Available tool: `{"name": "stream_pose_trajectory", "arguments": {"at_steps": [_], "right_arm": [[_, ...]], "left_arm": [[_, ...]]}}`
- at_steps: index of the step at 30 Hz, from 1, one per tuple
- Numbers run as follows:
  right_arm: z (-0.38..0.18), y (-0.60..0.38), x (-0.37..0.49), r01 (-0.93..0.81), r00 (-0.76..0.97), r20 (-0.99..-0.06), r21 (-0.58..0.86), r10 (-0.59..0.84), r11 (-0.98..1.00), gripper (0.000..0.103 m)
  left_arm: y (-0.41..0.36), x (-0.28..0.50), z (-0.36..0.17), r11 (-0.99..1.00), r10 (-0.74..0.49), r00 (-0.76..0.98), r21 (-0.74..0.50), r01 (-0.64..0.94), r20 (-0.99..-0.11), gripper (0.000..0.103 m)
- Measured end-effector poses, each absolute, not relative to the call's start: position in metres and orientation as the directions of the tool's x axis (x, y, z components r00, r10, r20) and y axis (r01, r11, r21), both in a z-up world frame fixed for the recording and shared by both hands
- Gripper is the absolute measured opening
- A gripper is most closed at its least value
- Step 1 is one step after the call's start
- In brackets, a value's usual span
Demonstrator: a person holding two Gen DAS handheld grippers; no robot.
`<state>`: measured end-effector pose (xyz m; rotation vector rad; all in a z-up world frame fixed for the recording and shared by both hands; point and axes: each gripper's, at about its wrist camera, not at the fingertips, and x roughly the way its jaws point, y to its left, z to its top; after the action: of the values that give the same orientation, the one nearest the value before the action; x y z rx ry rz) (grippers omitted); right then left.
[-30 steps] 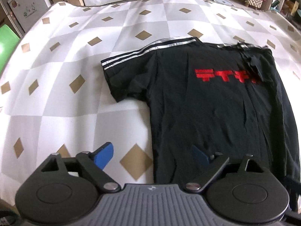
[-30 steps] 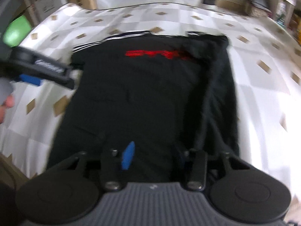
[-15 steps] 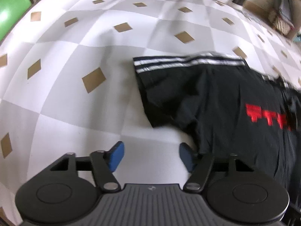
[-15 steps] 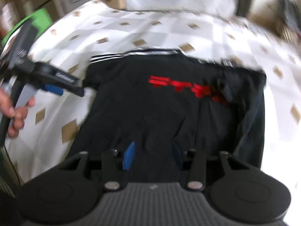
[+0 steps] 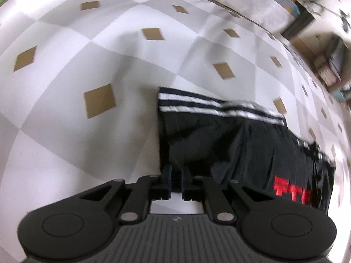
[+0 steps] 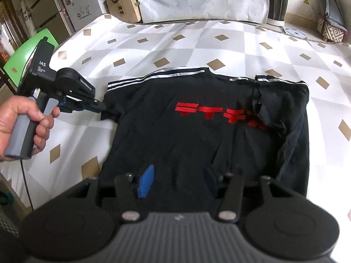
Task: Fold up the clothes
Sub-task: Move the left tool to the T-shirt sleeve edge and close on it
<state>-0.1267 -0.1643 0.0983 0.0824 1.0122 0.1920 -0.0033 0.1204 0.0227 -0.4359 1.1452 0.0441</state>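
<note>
Folding starts w/ the bed (image 6: 219, 43), checkered cover, biggest thing ahead of both tongs. On it lies the black T-shirt (image 6: 197, 135), face up, red print showing, spread directly in front of our right gripper (image 6: 177, 184) and reaching left to our left gripper (image 5: 175, 182). Its far-side sleeve is already flopped in over the print.

Left sleeve (image 5: 197, 131), white-striped, sits just ahead of the left tongs; those are pinched tight on its lower hem corner, fabric between the pads. The right tongs have just been opening, jaws now abt half apart, hovering over the bottom hem, nothing gripped.

To do this step well, we reckon: keep the pinch firm, lift the sleeve only slightly, carry it across toward the print, lay it flat, no bunching. The right side should prob. take the hem to steady the body.
</note>
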Motion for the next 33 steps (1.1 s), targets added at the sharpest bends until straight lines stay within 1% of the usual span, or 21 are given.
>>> {"name": "stream_pose_trajectory", "arguments": {"at_steps": [1,2,3,4,6,8,11,12,15,19,20,21,22,23,24,25,28,33], "right_arm": [[0.098,-0.166,-0.126,-0.114,0.512,-0.835,0.164,0.199,0.980,0.049],[0.098,-0.168,-0.126,-0.106,0.510,-0.837,0.170,0.201,0.980,0.050],[0.098,-0.169,-0.126,-0.098,0.507,-0.838,0.177,0.202,0.979,0.050],[0.098,-0.171,-0.125,-0.088,0.506,-0.838,0.186,0.205,0.978,0.051],[0.097,-0.174,-0.124,-0.069,0.499,-0.841,0.204,0.211,0.976,0.053],[0.096,-0.176,-0.123,-0.051,0.491,-0.846,0.211,0.209,0.976,0.054],[0.096,-0.180,-0.122,-0.030,0.488,-0.843,0.243,0.226,0.970,0.057],[0.096,-0.181,-0.121,-0.026,0.492,-0.839,0.253,0.232,0.967,0.058],[0.098,-0.182,-0.121,-0.031,0.507,-0.821,0.286,0.262,0.958,0.061],[0.106,-0.179,-0.126,-0.084,0.583,-0.762,0.289,0.282,0.954,0.062],[0.107,-0.178,-0.128,-0.098,0.601,-0.746,0.288,0.287,0.953,0.062],[0.109,-0.178,-0.130,-0.112,0.620,-0.729,0.286,0.292,0.952,0.062],[0.110,-0.177,-0.131,-0.126,0.623,-0.725,0.279,0.295,0.952,0.059],[0.111,-0.175,-0.131,-0.140,0.624,-0.722,0.272,0.298,0.952,0.054],[0.113,-0.174,-0.131,-0.149,0.627,-0.723,0.254,0.290,0.956,0.045],[0.114,-0.172,-0.131,-0.157,0.630,-0.724,0.235,0.281,0.959,0.040],[0.116,-0.166,-0.132,-0.176,0.636,-0.728,0.184,0.254,0.967,0.030],[0.112,-0.168,-0.131,-0.162,0.628,-0.743,0.170,0.234,0.972,0.029]], "left_arm": [[0.122,-0.002,0.022,0.910,-0.185,0.423,-0.317,-0.266,-0.887,0.008],[0.124,-0.001,0.021,0.905,-0.185,0.425,-0.322,-0.277,-0.886,0.014],[0.125,0.001,0.019,0.902,-0.180,0.420,-0.319,-0.291,-0.890,0.021],[0.126,0.002,0.018,0.901,-0.170,0.417,-0.313,-0.302,-0.893,0.025],[0.125,0.004,0.014,0.902,-0.145,0.409,-0.291,-0.320,-0.901,0.039],[0.124,0.007,0.010,0.901,-0.130,0.402,-0.277,-0.334,-0.907,0.046],[0.121,0.009,0.007,0.896,-0.138,0.416,-0.293,-0.335,-0.899,0.053],[0.119,0.011,0.007,0.895,-0.142,0.420,-0.298,-0.331,-0.896,0.054],[0.112,0.016,0.008,0.898,-0.154,0.434,-0.309,-0.313,-0.888,0.056],[0.097,0.023,0.010,0.925,-0.128,0.442,-0.268,-0.270,-0.888,0.055],[0.093,0.024,0.010,0.931,-0.122,0.449,-0.259,-0.257,-0.885,0.055],[0.091,0.024,0.011,0.934,-0.121,0.454,-0.256,-0.247,-0.882,0.048],[0.089,0.024,0.012,0.938,-0.121,0.460,-0.253,-0.238,-0.880,0.042],[0.087,0.025,0.013,0.941,-0.120,0.466,-0.250,-0.228,-0.877,0.026],[0.087,0.025,0.013,0.940,-0.129,0.466,-0.258,-0.224,-0.875,0.012],[0.087,0.026,0.013,0.935,-0.145,0.465,-0.275,-0.225,-0.874,0.007],[0.090,0.025,0.012,0.918,-0.168,0.473,-0.312,-0.244,-0.865,0.003],[0.094,0.024,0.014,0.899,-0.187,0.491,-0.350,-0.264,-0.851,0.002]]}}
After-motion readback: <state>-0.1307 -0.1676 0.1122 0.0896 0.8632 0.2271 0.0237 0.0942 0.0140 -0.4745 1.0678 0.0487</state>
